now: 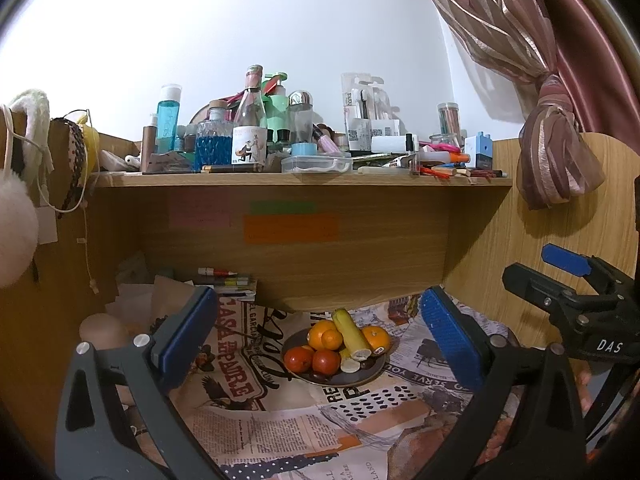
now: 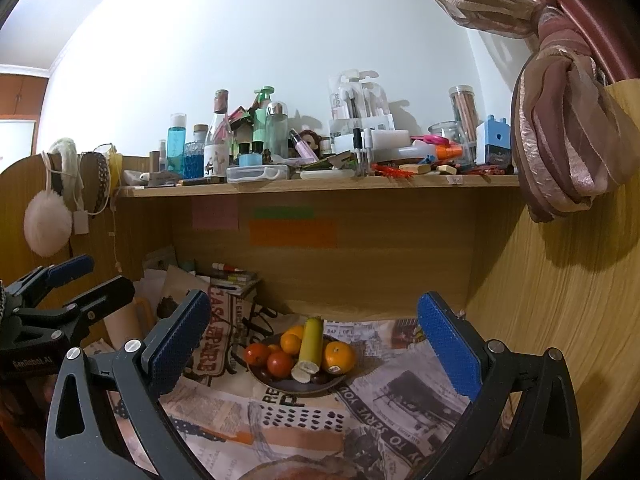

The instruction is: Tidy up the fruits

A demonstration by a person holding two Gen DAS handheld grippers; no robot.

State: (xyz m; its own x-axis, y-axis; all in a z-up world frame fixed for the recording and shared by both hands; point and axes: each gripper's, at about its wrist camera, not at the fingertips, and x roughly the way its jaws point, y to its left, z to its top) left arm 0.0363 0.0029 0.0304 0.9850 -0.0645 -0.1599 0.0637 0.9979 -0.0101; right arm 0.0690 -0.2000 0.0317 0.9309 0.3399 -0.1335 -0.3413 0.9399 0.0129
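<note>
A dark plate (image 1: 362,378) (image 2: 296,391) sits on the newspaper-covered desk under a shelf. It holds two oranges (image 1: 322,334) (image 2: 339,357), a cut banana piece (image 1: 352,334) (image 2: 312,342) leaning upright, and two red fruits (image 1: 298,359) (image 2: 280,363). My left gripper (image 1: 319,300) is open and empty, short of the plate. My right gripper (image 2: 314,300) is also open and empty, at a similar distance from the plate. Each gripper shows in the other's view: the right gripper (image 1: 548,272) at the far right, the left gripper (image 2: 94,278) at the far left.
The shelf (image 1: 304,181) above carries bottles, jars and small clutter. A tied curtain (image 2: 568,140) hangs at the right against a wooden side panel. Books and markers (image 2: 234,276) lie at the back left. Fluffy earmuffs (image 2: 46,220) hang on the left panel.
</note>
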